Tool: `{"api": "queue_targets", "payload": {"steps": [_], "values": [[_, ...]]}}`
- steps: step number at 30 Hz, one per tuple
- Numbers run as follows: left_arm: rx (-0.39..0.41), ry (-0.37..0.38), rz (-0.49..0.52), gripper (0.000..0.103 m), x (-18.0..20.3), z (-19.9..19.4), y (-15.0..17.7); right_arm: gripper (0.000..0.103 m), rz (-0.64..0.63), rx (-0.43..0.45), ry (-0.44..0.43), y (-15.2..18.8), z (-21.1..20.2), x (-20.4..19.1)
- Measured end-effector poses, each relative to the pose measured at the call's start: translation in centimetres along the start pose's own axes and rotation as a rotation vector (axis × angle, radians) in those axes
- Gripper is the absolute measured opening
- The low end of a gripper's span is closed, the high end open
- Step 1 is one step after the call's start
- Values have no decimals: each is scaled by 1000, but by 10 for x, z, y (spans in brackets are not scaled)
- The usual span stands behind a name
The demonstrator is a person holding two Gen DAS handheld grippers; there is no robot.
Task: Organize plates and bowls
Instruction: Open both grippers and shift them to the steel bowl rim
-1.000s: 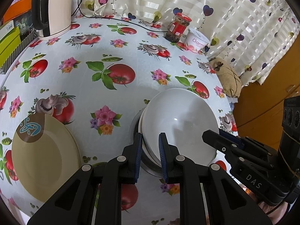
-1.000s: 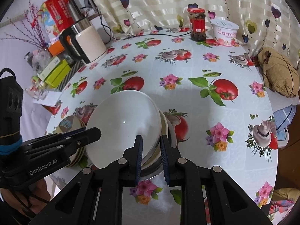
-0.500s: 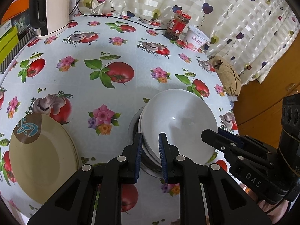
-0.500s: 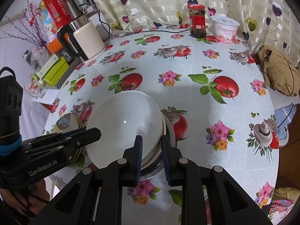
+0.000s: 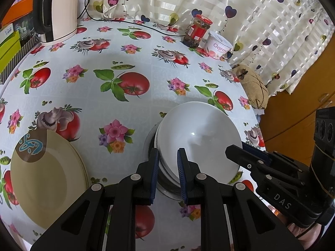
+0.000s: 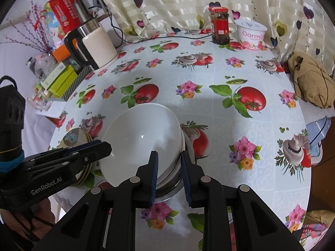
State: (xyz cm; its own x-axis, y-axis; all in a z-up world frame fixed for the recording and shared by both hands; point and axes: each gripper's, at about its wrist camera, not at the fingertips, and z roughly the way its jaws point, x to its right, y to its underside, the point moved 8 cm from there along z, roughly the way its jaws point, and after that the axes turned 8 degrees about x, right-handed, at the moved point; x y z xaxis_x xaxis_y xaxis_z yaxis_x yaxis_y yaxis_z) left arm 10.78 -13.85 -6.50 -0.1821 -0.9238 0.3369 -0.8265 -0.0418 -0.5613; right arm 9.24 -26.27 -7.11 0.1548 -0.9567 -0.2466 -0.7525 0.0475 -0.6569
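Note:
A stack of white bowls [image 5: 196, 138] sits in a metal bowl [image 5: 165, 185] near the table's front edge; it also shows in the right wrist view [image 6: 142, 140]. My left gripper [image 5: 167, 154] is shut on the stack's left rim. My right gripper [image 6: 169, 158] is shut on its right rim, and its black body [image 5: 272, 171] shows at the right of the left wrist view. A stack of cream plates [image 5: 44, 175] with a brown and blue patch lies left of the bowls, also visible in the right wrist view [image 6: 75, 140].
The round table has a tomato and flower cloth [image 5: 129, 67]. A white kettle [image 5: 56, 10] and boxes [image 6: 60, 79] stand at the back left. A red-lidded jar [image 5: 197, 31] and a yogurt tub [image 5: 218, 46] stand at the back. A brown bag [image 6: 309, 79] lies off the right edge.
Both grippers keep their grip on the bowl stack. The stack has shifted slightly farther onto the table.

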Motion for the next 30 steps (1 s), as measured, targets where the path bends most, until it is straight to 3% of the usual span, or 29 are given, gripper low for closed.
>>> {"api": "queue_targets", "payload": {"steps": [21, 30], "values": [[9, 19, -9, 19, -2, 0, -3, 18, 29, 3, -15, 2, 1, 5], [69, 39, -19, 19, -1, -12, -10, 27, 20, 25, 0, -2, -10, 6]]}}
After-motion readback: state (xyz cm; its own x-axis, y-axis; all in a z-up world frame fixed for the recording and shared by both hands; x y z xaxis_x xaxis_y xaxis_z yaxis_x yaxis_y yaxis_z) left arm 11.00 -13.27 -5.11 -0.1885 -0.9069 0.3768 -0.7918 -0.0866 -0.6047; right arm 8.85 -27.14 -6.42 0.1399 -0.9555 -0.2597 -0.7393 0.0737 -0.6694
